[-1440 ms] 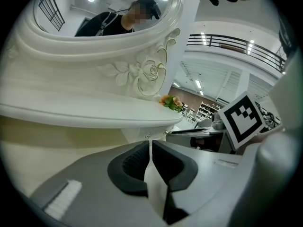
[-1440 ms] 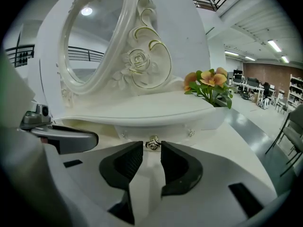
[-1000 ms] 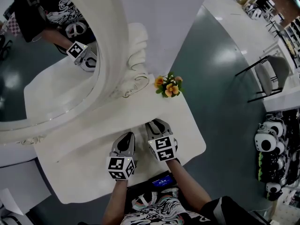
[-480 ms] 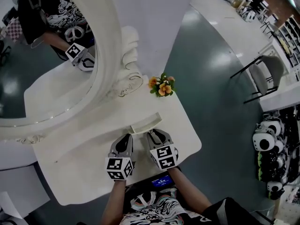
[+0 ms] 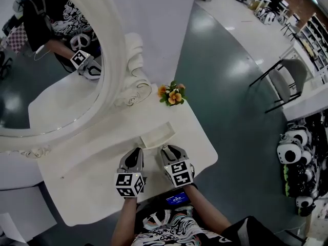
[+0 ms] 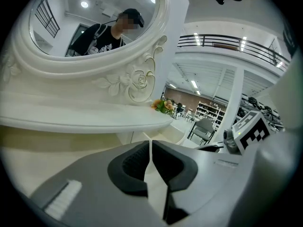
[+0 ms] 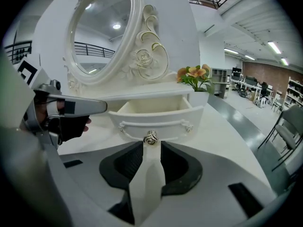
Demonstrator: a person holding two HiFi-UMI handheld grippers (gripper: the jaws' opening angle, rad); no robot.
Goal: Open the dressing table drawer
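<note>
My head camera looks steeply down from well above my left gripper (image 5: 136, 151) and right gripper (image 5: 169, 149), taking in the whole dressing table (image 5: 92, 188). The camera on my left gripper sits low behind its jaws, facing nearly level toward the mirror (image 6: 94, 22) ahead. The one on my right gripper looks along its opening jaws, close on the drawer (image 7: 151, 115), whose knob (image 7: 150, 137) sits at their tips, unpinched. All three views share the flowers (image 5: 170, 95) ahead; each gripper view catches the other gripper at its edge.
</note>
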